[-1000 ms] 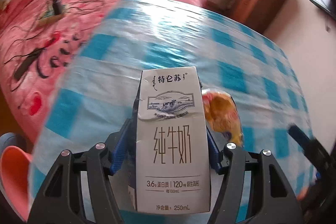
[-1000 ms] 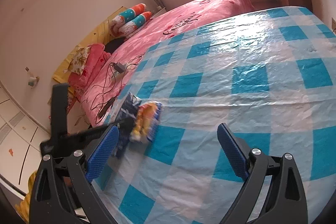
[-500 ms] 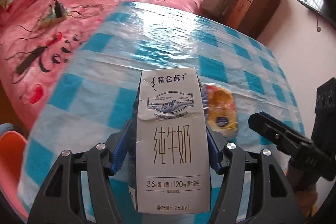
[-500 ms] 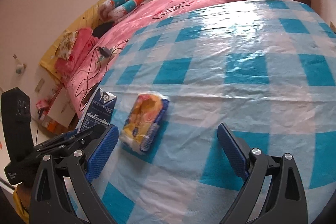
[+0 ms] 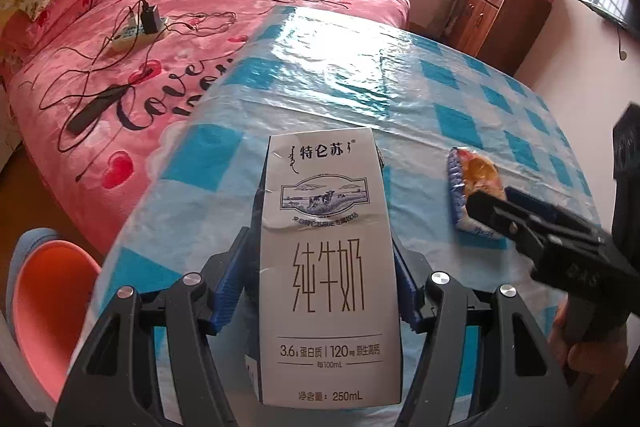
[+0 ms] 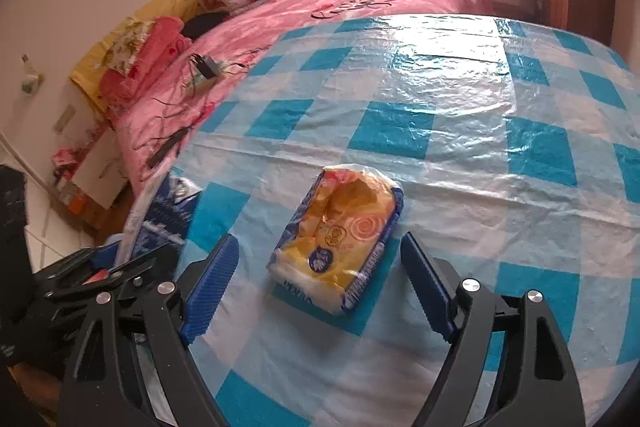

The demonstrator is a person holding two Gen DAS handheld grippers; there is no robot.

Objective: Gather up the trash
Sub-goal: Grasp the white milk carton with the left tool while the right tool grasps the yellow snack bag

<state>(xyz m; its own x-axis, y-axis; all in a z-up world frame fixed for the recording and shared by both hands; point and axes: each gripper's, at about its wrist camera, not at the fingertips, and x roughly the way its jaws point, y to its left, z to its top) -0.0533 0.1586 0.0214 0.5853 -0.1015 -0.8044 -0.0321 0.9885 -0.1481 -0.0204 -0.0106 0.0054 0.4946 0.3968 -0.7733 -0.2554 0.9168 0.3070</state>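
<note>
A white milk carton (image 5: pixel 326 267) stands upright between the blue pads of my left gripper (image 5: pixel 320 279), which is shut on it above the blue-checked tablecloth (image 5: pixel 360 83). A yellow and blue snack packet (image 6: pixel 340 239) lies flat on that cloth (image 6: pixel 440 99). My right gripper (image 6: pixel 320 279) straddles the packet with a gap on each side, and its jaws are closing. From the left wrist view the packet (image 5: pixel 474 187) lies at the right, with the right gripper's finger (image 5: pixel 532 219) reaching over it. The carton (image 6: pixel 164 215) and the left gripper show at the left of the right wrist view.
A pink bed (image 5: pixel 140 67) with a charger and cables (image 5: pixel 144 23) runs along the table's far side. An orange-red bin (image 5: pixel 44 311) stands on the floor at lower left. A wooden cabinet (image 5: pixel 500 11) is at the back right. A person's hand (image 5: pixel 588 343) holds the right gripper.
The right gripper has swung over to the snack packet, which now lies between its fingers, and the fingers have narrowed. The left gripper has drifted with the carton still held.
</note>
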